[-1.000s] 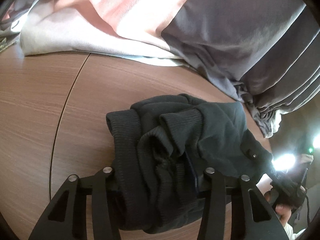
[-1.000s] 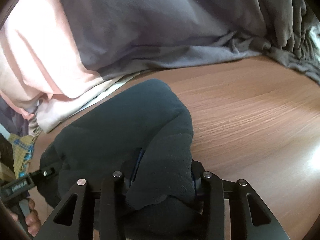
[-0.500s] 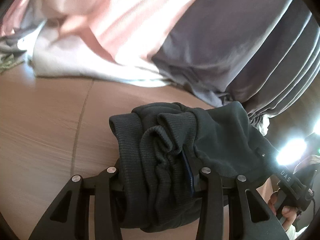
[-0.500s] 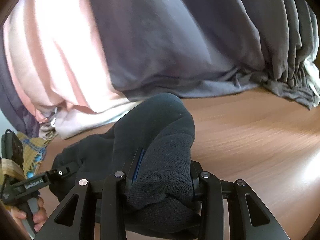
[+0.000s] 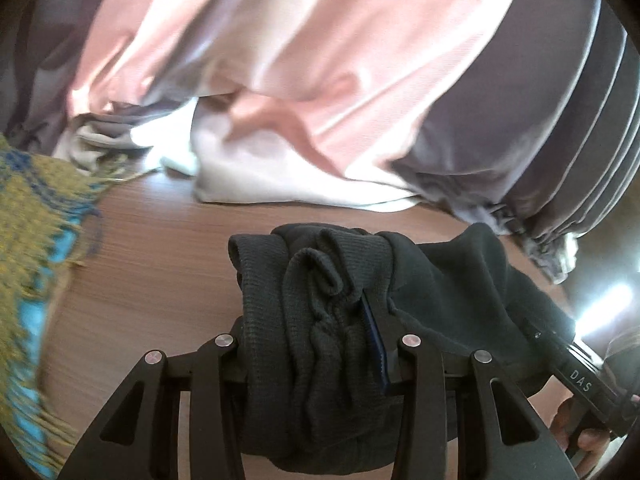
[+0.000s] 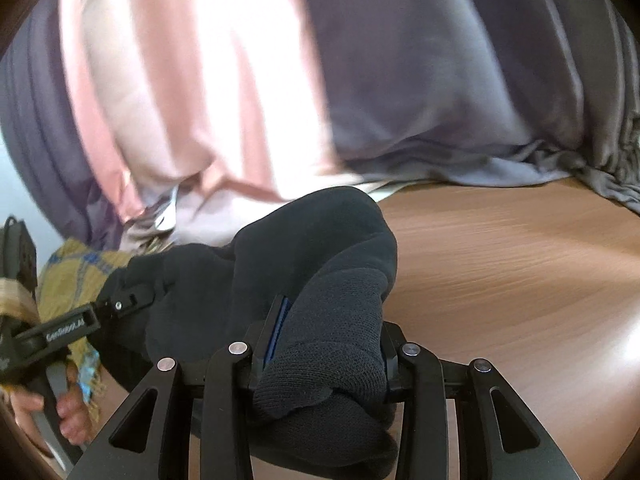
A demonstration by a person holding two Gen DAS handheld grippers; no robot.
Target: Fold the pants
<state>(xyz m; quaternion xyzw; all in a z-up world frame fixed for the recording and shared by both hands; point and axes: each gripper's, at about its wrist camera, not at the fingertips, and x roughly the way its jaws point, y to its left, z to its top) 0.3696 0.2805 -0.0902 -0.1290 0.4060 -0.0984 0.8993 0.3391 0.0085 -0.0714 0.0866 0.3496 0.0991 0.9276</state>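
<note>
the left gripper was clamped on a bunched, ribbed band of the dark pants, the knit fabric gathered thick between its two black fingers and hanging over them toward the camera. the right gripper held another ribbed end of the same pants, its fingers pressed narrow against the wad of cloth. between the two tools the garment sagged in a dark swag, raised above the wooden table, though whether its lowest fold touched the surface could not be told.

in the left wrist view, the right gripper appeared at the far right edge, marked with the letters "das", with the person's right hand on its handle. in the right wrist view, the left gripper reached in from the left edge, the left hand wrapped around its grip.

behind the pants, a heap of other laundry lay along the back of the table: a pink and white striped cloth, a grey pleated garment, and, at the left, a yellow and blue woven fringed cloth. the background was softened by motion blur.
</note>
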